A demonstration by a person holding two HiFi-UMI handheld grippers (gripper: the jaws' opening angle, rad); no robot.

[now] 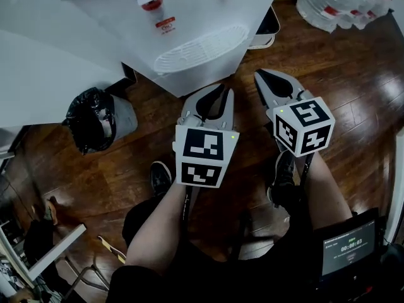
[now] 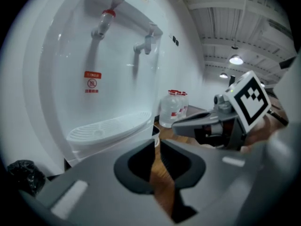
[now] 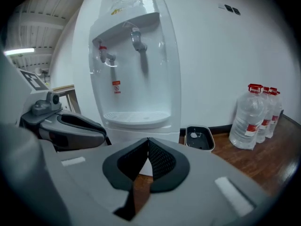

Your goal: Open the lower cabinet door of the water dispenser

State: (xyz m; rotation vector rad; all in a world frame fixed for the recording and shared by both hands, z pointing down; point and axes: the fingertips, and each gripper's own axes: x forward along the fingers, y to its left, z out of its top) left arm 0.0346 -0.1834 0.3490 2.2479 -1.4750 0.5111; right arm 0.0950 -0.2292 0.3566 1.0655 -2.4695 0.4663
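A dark brown wooden plank floor [image 1: 353, 93] carries a white plastic water dispenser [image 3: 136, 69] against the wall. Its lower cabinet door, below the ribbed drip tray [image 3: 136, 117], is mostly hidden behind the jaws. Clear water bottles with red caps and labels [image 3: 256, 114] stand to its right. The left gripper [image 1: 214, 96] and right gripper [image 1: 268, 84] hang side by side just short of the dispenser, each with jaws together on nothing. A small red warning sticker [image 2: 92, 82] sits below the red-collared tap [image 2: 107, 15]; its print is too small to read.

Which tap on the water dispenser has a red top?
The tap above the red label; the other tap beside it shows no red.
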